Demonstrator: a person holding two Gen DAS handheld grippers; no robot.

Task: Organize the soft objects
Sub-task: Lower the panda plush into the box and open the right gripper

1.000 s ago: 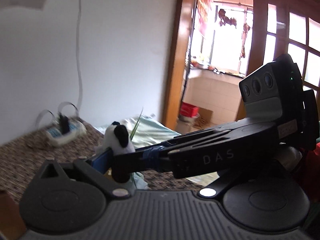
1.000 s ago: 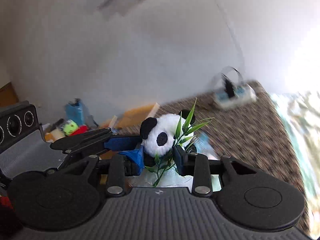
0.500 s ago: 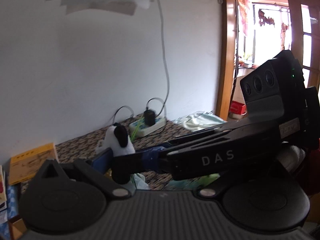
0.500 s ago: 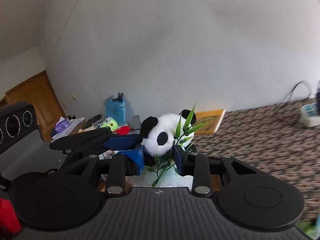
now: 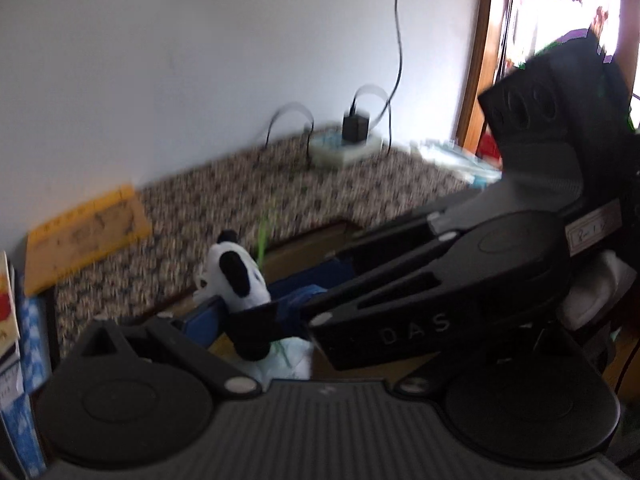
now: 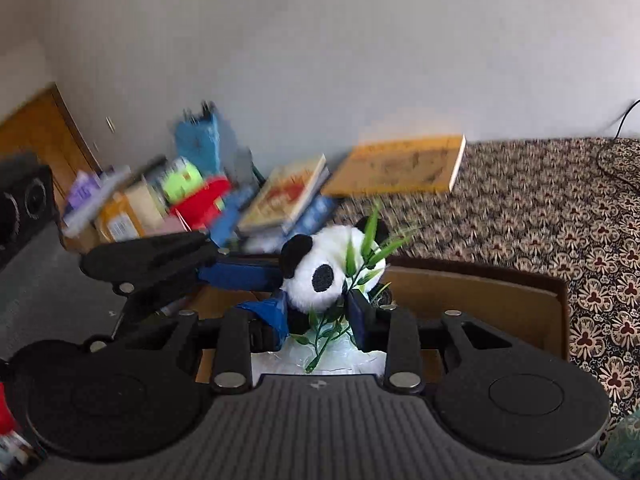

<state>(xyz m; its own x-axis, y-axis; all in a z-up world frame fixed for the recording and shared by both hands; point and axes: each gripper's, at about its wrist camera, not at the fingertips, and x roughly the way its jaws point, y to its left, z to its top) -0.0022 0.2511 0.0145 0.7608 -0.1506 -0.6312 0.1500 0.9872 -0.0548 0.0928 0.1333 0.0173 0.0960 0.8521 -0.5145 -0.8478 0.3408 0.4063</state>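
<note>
Your left wrist view sits just behind the left gripper (image 5: 224, 320), tilted down and facing the white wall, power strip (image 5: 346, 146) and doorway at far right. Your right wrist view sits just behind the right gripper (image 6: 320, 316), also tilted down, facing the wall and the book pile (image 6: 280, 200) at left. Both are very close on the panda plush (image 6: 324, 272), seen from opposite sides. Shared: plush, patterned cloth (image 6: 540, 208), yellow book (image 5: 84, 232), open cardboard box (image 6: 480, 300). Each view shows the other gripper's body crossing in.
</note>
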